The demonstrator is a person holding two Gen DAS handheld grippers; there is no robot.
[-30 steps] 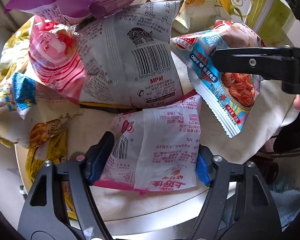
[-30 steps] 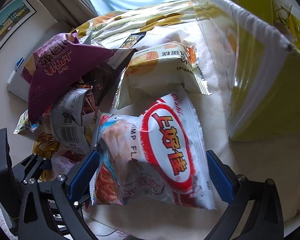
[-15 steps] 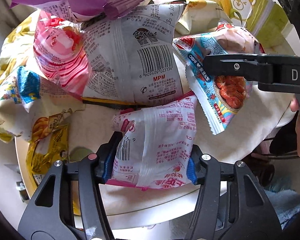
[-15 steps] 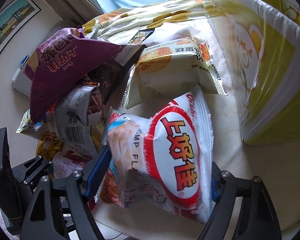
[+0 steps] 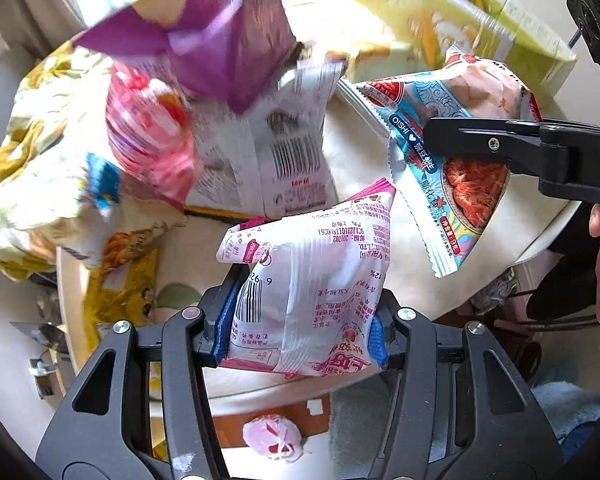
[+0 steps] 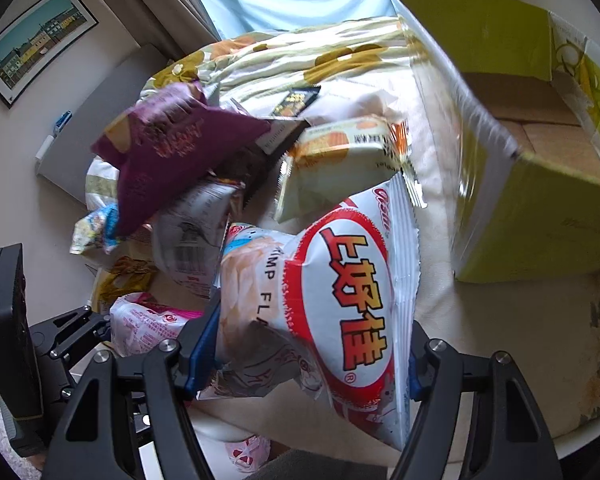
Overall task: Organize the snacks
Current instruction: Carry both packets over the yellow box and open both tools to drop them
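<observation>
Left gripper (image 5: 300, 332): my jaws clamp pink-and-white foil snack packet (image 5: 316, 276) | right gripper (image 6: 300, 356): my jaws clamp white-and-red shrimp-chip bag (image 6: 332, 304)

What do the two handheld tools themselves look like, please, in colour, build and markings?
Both are matte black plastic. The left tool and right tool each have two angular arms with triangular cut-outs, silver screws at the pivots and blue pads inside the fingers. From the left view, the right tool's side shows a screw and white lettering starting with "D". No cables or sleeves are visible.
</observation>
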